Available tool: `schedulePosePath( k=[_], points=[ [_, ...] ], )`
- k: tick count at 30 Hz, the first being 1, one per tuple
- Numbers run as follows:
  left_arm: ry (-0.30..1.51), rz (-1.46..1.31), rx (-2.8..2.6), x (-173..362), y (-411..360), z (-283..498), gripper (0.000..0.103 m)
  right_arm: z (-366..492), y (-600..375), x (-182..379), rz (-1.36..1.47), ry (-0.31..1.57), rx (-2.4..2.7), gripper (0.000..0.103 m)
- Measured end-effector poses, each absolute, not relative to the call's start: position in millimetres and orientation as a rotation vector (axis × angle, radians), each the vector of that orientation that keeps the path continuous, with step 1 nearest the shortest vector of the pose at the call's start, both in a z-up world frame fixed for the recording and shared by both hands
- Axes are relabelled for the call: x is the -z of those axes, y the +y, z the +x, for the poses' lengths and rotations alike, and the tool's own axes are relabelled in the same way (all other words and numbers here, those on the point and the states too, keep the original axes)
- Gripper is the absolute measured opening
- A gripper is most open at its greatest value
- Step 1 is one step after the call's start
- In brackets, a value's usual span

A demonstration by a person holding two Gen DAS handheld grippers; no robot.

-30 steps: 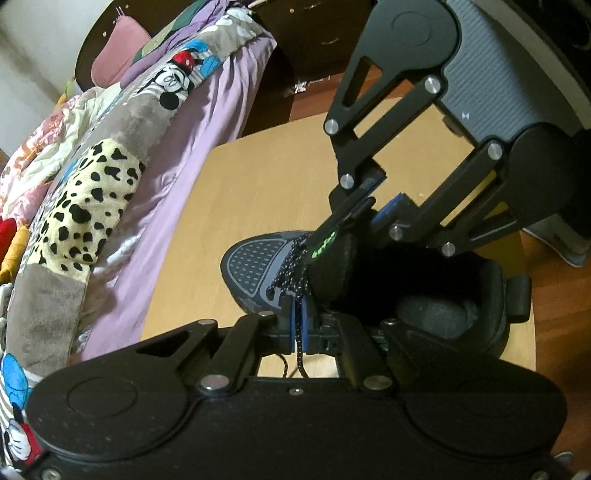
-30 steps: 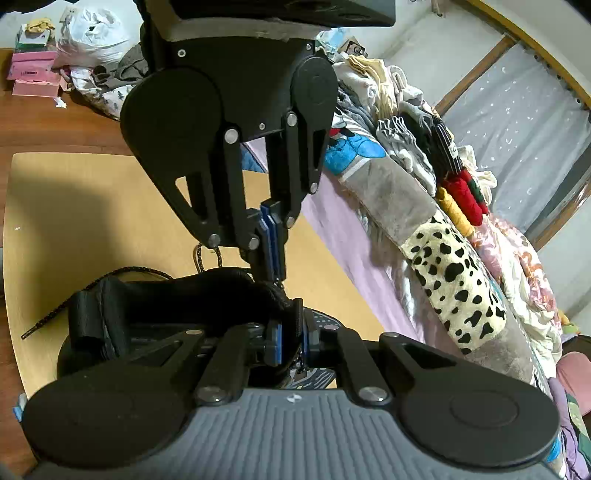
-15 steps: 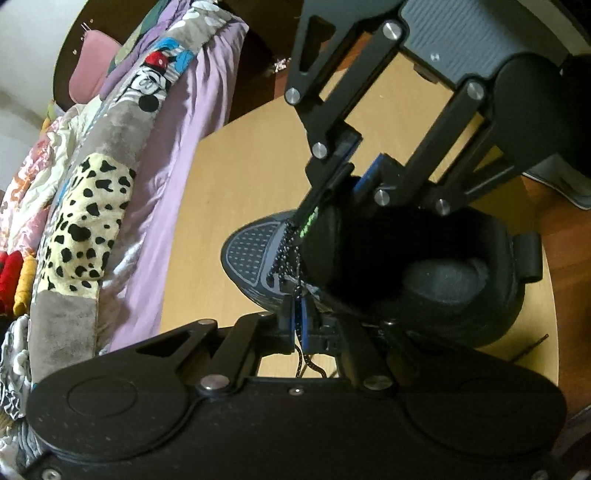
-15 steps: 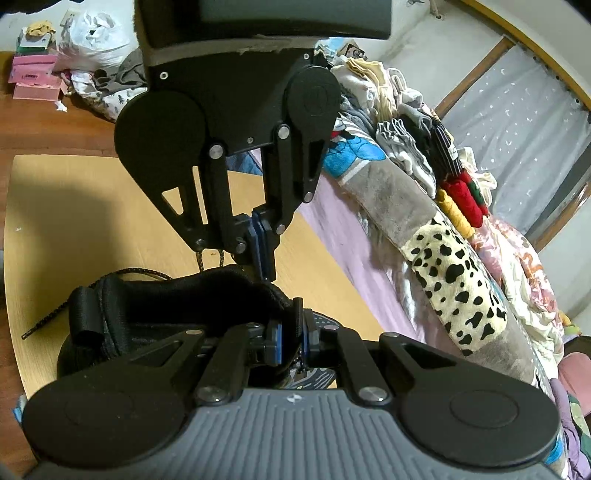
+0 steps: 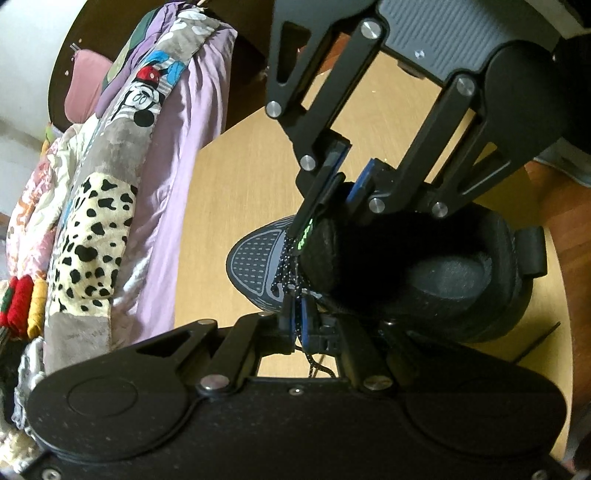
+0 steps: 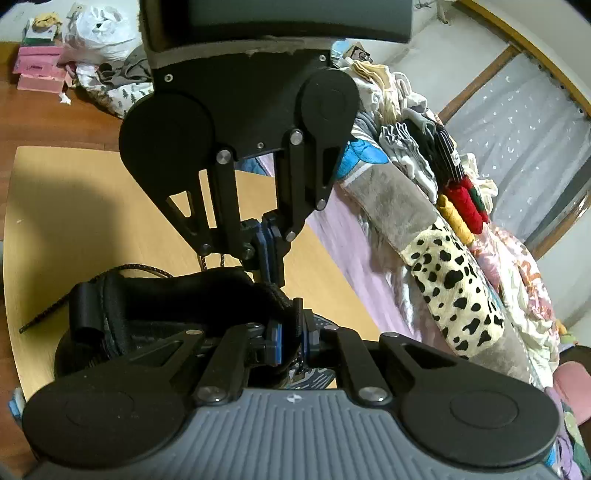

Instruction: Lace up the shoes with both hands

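Your shoe [image 5: 424, 273] lay on the wooden worktop [image 5: 236, 192], toe toward the bed [image 5: 177, 155], which ran just beside the worktop's edge. The shoe was black at the collar and tongue, with a grey mesh toe [image 5: 255, 262].

Your left gripper [image 5: 300, 316] was clenched: its blue pads met on the speckled black lace [image 5: 286, 273] at the near side of the eyelet rows. A short length of lace hung out behind the pads, down toward the worktop. In the right wrist view, the same gripper [image 6: 269, 251] pointed down at the shoe [image 6: 166, 295] from above, pads together.

Your right gripper [image 5: 334, 199] was nearly closed on the tongue [image 5: 317, 254]. In the left wrist view, one finger lay against the tongue's front face beside its green logo. In its own view, the right gripper [image 6: 291, 339] had a narrow dark band of shoe material pinched between the pads.

A loose lace end [image 6: 40, 317] trailed off the heel onto the worktop. A heel pull-loop [image 6: 83, 306] stood up at the back of the shoe.

The bed carried a patchwork blanket [image 6: 443, 266] with a spotted panel. Folded clothes [image 6: 417, 147] lay further along it. A white bag [image 6: 99, 33] sat on the floor beyond the worktop.
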State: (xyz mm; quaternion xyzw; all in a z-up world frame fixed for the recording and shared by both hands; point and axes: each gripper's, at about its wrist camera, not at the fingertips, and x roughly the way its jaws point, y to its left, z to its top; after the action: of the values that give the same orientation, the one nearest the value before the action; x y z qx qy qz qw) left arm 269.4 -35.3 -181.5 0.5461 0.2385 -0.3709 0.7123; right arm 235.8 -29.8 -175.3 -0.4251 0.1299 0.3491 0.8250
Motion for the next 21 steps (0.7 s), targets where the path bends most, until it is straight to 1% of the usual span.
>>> schedulePosePath(
  k=[21],
  points=[
    [0.486,1.336,0.818,187.9,-40.7,264.4,0.002,239.1,-30.4,172.5,-0.916,0.272,-0.745,0.011]
  ],
)
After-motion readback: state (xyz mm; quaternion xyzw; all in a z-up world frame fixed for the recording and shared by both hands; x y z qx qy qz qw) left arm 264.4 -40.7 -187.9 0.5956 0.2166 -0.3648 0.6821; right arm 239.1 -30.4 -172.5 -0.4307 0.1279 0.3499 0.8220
